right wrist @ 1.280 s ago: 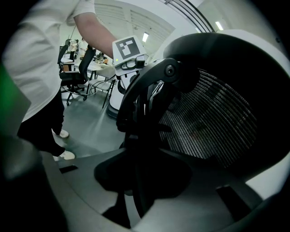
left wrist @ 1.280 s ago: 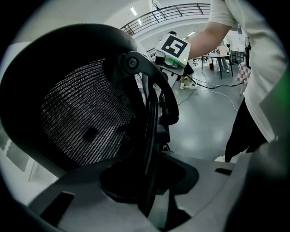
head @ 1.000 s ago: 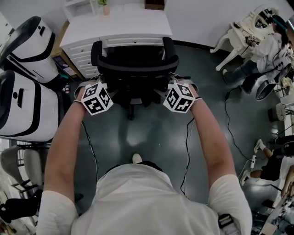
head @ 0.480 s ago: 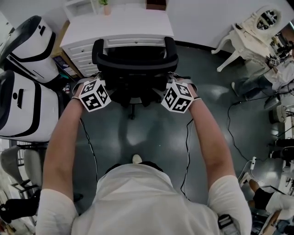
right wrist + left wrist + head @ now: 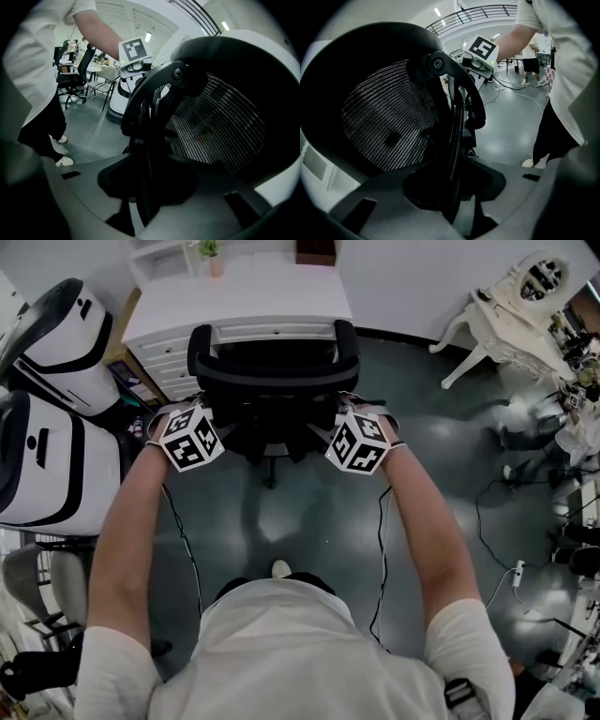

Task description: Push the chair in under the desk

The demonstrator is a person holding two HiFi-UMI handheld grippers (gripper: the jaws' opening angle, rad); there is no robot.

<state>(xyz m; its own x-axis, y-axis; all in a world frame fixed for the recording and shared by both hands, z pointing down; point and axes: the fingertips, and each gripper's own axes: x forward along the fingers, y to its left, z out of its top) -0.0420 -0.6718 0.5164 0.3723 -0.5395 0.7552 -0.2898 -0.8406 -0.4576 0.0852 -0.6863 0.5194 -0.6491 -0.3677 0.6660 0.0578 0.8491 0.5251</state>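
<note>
A black mesh office chair (image 5: 272,367) stands with its seat partly under the white desk (image 5: 244,296) and its back towards me. My left gripper (image 5: 200,413) is at the left edge of the backrest and my right gripper (image 5: 349,416) at the right edge. In the left gripper view the grey jaws of the left gripper (image 5: 454,206) close round the thin backrest frame (image 5: 457,140). The right gripper view shows the same for the right gripper (image 5: 145,206), with the frame (image 5: 145,140) running down between its jaws. The mesh fills much of both gripper views.
Large white machines (image 5: 47,427) stand close on the left, beside the desk's drawer unit (image 5: 164,348). A white ornate chair (image 5: 516,306) is at the upper right. Cables (image 5: 384,549) trail over the grey floor. A small plant pot (image 5: 214,254) sits on the desk.
Both grippers and the chair stand almost where they were. The seated person at the upper right has left that spot and now shows only at the right edge.
</note>
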